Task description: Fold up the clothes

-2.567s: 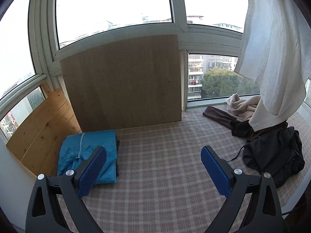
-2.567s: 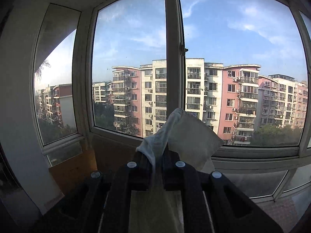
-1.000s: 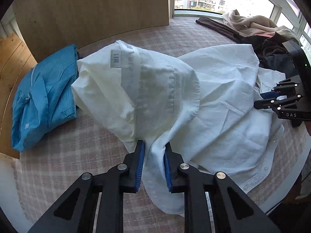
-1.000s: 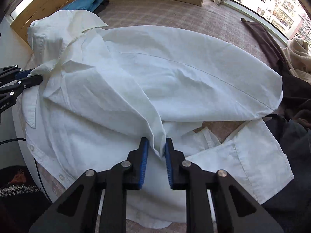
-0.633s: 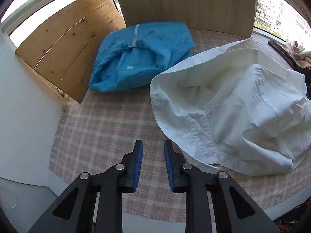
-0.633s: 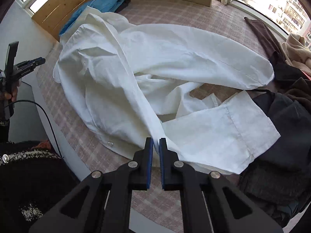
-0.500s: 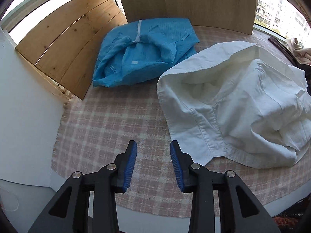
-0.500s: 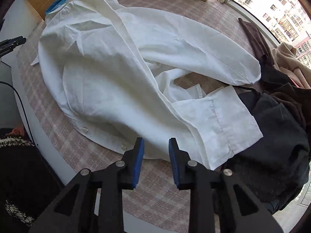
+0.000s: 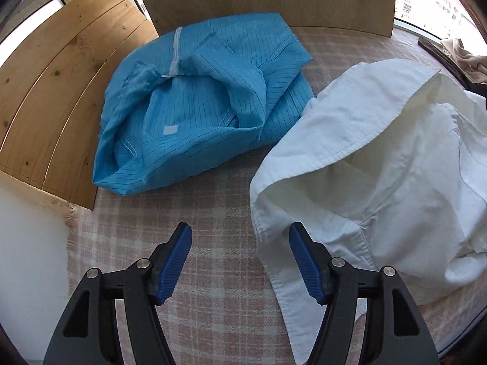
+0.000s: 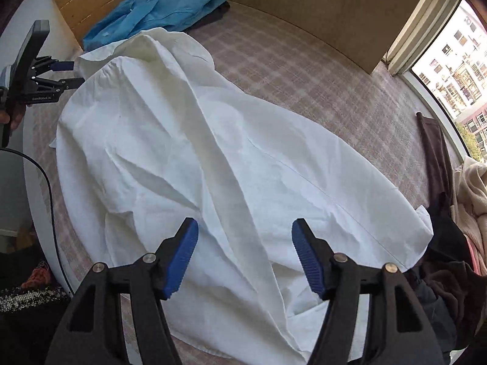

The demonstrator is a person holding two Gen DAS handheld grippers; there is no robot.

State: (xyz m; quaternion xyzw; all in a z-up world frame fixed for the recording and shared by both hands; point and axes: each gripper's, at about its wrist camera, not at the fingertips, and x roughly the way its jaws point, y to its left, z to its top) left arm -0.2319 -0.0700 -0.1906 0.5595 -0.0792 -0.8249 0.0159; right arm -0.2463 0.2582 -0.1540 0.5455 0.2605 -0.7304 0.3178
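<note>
A white shirt (image 10: 213, 158) lies spread and wrinkled across the pink plaid cloth (image 10: 304, 70). In the left wrist view its collar end (image 9: 365, 158) bulges up at the right. My left gripper (image 9: 240, 261) hangs open over the plaid cloth, its right finger close to the shirt's hem, nothing between the pads. In the right wrist view, my right gripper (image 10: 245, 257) stands open just above the shirt's lower part, holding nothing. The left gripper (image 10: 65, 74) also shows at the far left of that view, beside the shirt's collar end.
A folded blue striped garment (image 9: 194, 103) lies by the wooden boards (image 9: 57, 91) at the back left. Dark and beige clothes (image 10: 456, 213) are piled at the right by the window. A cable (image 10: 51, 200) hangs off the table's left edge.
Both grippers have let go of the white shirt and opened wide. The shirt, hanging in the air earlier, now lies spread on the cloth. The right gripper has moved in over it.
</note>
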